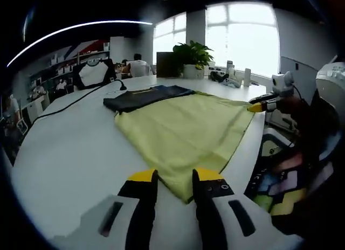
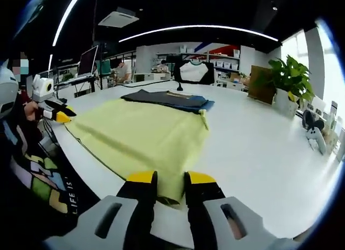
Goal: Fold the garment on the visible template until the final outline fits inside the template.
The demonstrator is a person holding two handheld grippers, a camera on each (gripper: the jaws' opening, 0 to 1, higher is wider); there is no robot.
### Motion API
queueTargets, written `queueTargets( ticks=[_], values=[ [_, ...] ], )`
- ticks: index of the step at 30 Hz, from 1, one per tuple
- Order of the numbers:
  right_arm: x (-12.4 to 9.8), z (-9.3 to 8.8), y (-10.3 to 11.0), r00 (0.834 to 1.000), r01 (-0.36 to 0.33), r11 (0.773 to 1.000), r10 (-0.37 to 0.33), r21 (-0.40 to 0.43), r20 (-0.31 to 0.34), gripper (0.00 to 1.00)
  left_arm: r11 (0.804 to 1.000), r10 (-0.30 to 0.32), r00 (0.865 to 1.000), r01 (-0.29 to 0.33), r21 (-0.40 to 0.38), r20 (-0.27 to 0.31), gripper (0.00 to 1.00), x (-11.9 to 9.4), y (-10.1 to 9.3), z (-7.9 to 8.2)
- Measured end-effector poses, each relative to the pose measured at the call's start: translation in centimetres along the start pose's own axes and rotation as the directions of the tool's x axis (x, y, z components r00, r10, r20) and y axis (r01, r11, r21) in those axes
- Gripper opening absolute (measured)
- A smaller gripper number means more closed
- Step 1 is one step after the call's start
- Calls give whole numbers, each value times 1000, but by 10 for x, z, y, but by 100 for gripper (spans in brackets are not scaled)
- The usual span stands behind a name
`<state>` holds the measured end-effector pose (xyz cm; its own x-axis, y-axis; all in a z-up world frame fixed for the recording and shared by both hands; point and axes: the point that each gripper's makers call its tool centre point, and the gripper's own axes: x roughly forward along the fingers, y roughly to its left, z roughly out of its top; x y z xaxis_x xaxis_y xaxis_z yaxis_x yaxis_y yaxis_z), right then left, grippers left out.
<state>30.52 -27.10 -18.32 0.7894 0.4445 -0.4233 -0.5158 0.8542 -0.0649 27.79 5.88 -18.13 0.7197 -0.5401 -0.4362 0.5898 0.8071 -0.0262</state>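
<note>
Left gripper: jaws stand narrowly apart, a near corner of the yellow garment sits right between the tips, looks like it is being pinched or about to be; cannot tell if the cloth is actually clamped. The garment spreads ahead of the jaws, flat on the white table. Past its far edge lies a dark folded garment, touching or just overlapping it. A potted plant stands further ahead.

Right gripper: same picture, jaws narrow, tips at the other near corner of the yellow garment, grip not confirmable. Left gripper shows at the cloth's left corner in the right gripper view; right gripper shows at the right corner in the left gripper view.

Progress: looks early. Garment is laid open and smooth, no fold visible yet. No template outline can be made out on the table. Left to do, likely: lift both near corners, fold across, check outline fits.
</note>
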Motion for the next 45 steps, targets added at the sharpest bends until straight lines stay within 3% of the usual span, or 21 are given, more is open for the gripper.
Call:
queueTargets(
  ticks=[3, 6, 10, 12, 16, 18, 20, 25, 29, 33, 37, 40, 42, 43, 45],
  values=[
    [1, 0, 0, 1000, 3, 1000, -3, -3, 13, 16, 999, 32, 999, -32, 5, 0, 22, 1, 4, 0],
    [2, 0, 4, 1000, -18, 1000, 18, 4, 22, 9, 999, 36, 999, -36, 5, 2, 19, 1, 5, 0],
    [3, 0, 4, 999, -13, 1000, 12, 13, 34, 6, 999, 39, 999, -39, 0, 7, 9, 2, 6, 0],
    [4, 2, 4, 999, -9, 1000, 10, -30, 45, 2, 999, 42, 999, -42, -8, 19, 7, 2, 7, 0],
    [3, 3, 6, 999, -7, 1000, 7, 6, 36, 1, 999, 43, 999, -43, 5, 27, 5, 1, 9, 0],
    [1, 6, 5, 999, -9, 999, 7, 38, 43, 1, 999, 31, 999, -31, -40, 7, 5, -2, 6, -2],
    [-4, 10, 3, 999, 1, 999, -2, 33, 43, 1, 999, 1, 999, 1, -51, 40, 4, -5, 3, 6],
    [-11, 23, 4, 998, -9, 996, 4, 91, 58, 1, 998, 17, 996, -12, -57, 89, 4, -11, 9, 17],
    [-16, 30, 7, 998, -1, 998, -3, 68, 65, 1, 997, 28, 990, -19, -70, 136, 4, -16, 11, 29],
    [-21, 38, 7, 997, 9, 999, -13, 46, 82, 1, 998, 36, 982, -25, -60, 183, 4, -21, 11, 45],
    [-27, 49, 5, 993, 13, 999, -18, 41, 117, 1, 998, 50, 966, -36, -61, 254, 4, -31, 11, 67],
    [-33, 62, 4, 987, 11, 999, -19, 53, 161, 2, 995, 81, 951, -95, 32, 299, 4, -40, 10, 87],
    [-36, 74, 0, 976, 34, 997, -49, 72, 210, 2, 995, 77, 943, -91, 28, 323, 4, -45, 7, 96],
    [-38, 77, 0, 975, 42, 997, -55, 67, 213, 2, 996, 44, 924, -69, 53, 379, 4, -50, 3, 110],
    [-40, 86, 0, 968, 67, 997, -73, 34, 241, 2, 998, 57, 920, -68, 13, 388, 4, -57, 8, 118]
  ],
)
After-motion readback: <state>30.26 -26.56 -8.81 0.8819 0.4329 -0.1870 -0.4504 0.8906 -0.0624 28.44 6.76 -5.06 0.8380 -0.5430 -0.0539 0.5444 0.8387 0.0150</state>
